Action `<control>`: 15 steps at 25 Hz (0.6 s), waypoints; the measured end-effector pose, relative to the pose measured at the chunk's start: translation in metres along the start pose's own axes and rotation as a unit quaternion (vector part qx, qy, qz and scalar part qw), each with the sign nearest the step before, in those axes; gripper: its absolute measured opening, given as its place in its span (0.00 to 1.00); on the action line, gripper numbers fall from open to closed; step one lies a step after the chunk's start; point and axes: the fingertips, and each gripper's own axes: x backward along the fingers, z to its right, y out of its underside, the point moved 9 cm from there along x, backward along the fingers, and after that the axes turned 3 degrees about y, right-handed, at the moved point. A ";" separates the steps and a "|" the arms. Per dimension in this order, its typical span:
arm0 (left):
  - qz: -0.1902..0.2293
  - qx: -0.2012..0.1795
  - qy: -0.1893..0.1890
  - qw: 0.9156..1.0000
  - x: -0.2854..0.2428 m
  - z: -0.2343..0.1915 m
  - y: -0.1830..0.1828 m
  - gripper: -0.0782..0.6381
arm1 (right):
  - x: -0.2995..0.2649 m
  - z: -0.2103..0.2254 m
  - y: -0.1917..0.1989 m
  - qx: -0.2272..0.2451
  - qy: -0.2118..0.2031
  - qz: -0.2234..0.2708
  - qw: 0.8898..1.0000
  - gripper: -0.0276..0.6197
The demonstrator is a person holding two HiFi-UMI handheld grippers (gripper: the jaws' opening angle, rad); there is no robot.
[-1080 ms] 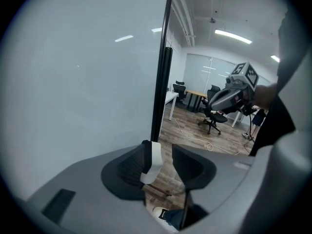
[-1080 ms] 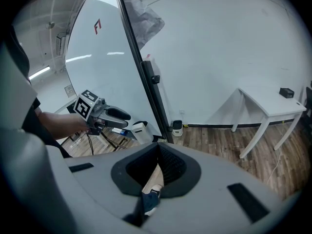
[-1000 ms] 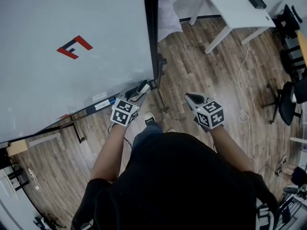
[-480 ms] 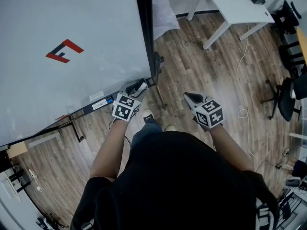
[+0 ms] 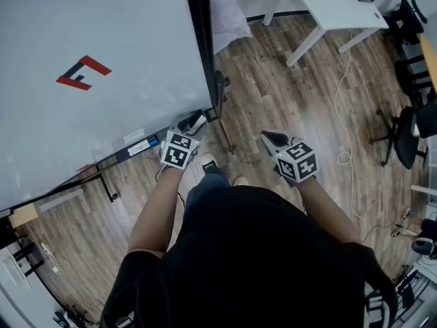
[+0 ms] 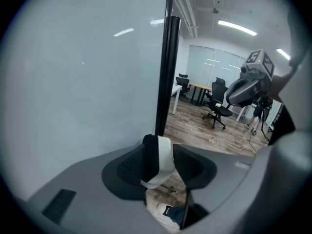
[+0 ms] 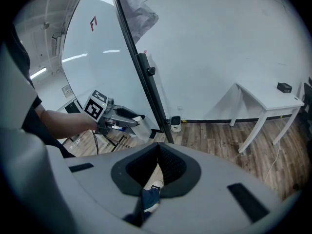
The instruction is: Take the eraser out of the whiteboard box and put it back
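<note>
The eraser [image 6: 165,161], white-backed with a dark felt face, is sitting between the jaws of the left hand-held gripper [image 5: 194,121], which is pinching it by its two broad sides. Those jaws have just been closing a little on it. It is hanging tilted above the floor at the lower right corner of the whiteboard [image 5: 102,60], by the right end of the dark tray [image 5: 119,156] running along the board's lower edge. Whether it is touching the tray I cannot tell. The board's black frame post [image 6: 167,77] is standing just behind it. The right hand-held gripper [image 5: 272,139] is hovering well apart to the right over the wooden floor [image 5: 293,94], its jaws pressed together at the tips and gripping nothing. One of the person's shoes [image 5: 209,164] is showing between the two grippers.
</note>
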 end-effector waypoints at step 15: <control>0.005 0.007 0.003 1.000 0.003 0.001 0.002 0.32 | -0.003 -0.014 0.006 0.021 -0.006 -0.009 1.000 0.04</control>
